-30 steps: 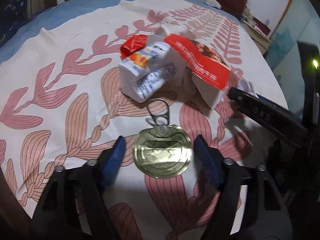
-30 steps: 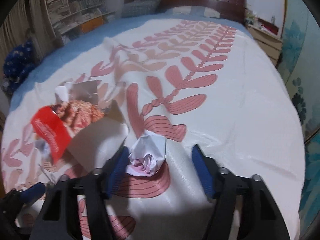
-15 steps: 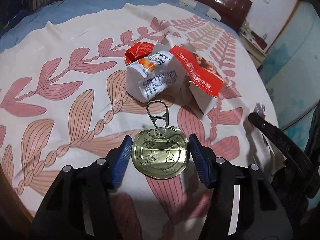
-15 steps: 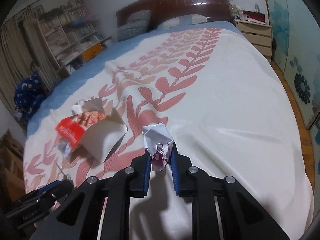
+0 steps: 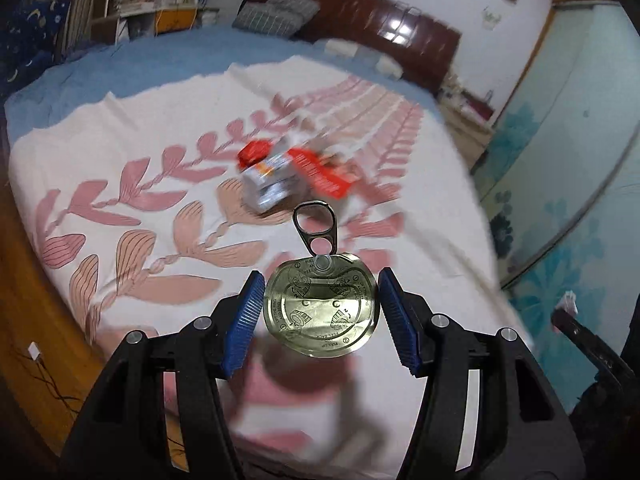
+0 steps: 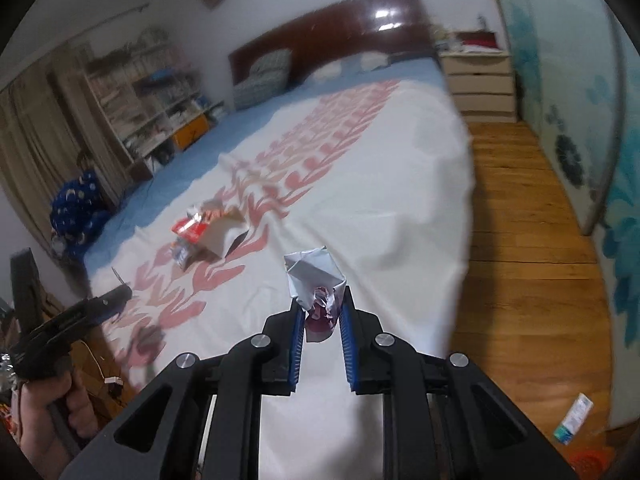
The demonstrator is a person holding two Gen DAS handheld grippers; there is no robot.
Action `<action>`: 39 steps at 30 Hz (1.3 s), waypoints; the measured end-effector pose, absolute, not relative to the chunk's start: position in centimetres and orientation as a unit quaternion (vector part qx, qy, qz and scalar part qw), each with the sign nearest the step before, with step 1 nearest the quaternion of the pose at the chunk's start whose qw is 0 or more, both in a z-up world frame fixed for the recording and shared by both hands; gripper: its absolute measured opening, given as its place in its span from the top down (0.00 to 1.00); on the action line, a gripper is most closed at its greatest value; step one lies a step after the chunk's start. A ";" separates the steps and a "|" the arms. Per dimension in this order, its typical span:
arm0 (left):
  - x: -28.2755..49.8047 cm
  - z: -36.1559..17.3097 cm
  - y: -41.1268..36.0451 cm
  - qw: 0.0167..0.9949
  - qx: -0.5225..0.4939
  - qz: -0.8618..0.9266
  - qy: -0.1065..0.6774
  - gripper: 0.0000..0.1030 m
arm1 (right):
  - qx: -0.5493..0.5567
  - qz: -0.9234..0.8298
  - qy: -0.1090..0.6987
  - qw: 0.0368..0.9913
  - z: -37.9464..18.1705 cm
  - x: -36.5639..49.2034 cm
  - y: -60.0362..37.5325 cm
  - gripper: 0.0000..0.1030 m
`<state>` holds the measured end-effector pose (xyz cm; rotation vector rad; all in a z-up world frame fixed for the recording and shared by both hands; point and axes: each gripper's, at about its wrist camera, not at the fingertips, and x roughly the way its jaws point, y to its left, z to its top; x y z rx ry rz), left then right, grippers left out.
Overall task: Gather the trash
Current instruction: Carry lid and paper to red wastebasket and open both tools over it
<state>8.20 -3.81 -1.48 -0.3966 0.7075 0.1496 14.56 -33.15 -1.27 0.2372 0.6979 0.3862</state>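
CHANGE: both items now lifted off bed | LEFT: left gripper (image 5: pixel 320 312) pinches round gold metal can lid (image 5: pixel 322 308) between pads | RIGHT: right gripper (image 6: pixel 320 320) clamped on crumpled white paper wad (image 6: pixel 316 284) | REMAINING: red-and-white torn cartons (image 5: pixel 288 176) ahead on sheet | NEXT: disposal.

A large bed (image 6: pixel 400 184) fills the middle of both views, covered by a white sheet with pink leaf print (image 5: pixel 132 200) over a blue cover (image 6: pixel 280 116). At its far end stands a dark wooden headboard (image 6: pixel 340 28) with a grey checked pillow (image 6: pixel 260 76) leaning on it. In the upper left a bookshelf (image 6: pixel 148 96) is full of books. At the right are a wooden floor (image 6: pixel 528 216), a pale chest of drawers (image 6: pixel 480 80) and a wall with blue flowers (image 6: pixel 624 184).
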 end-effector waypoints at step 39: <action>4.8 -12.8 -59.2 0.773 0.049 -0.292 0.561 0.43 | 0.225 -0.073 0.522 0.820 -18.9 -6.1 -73.2 0.81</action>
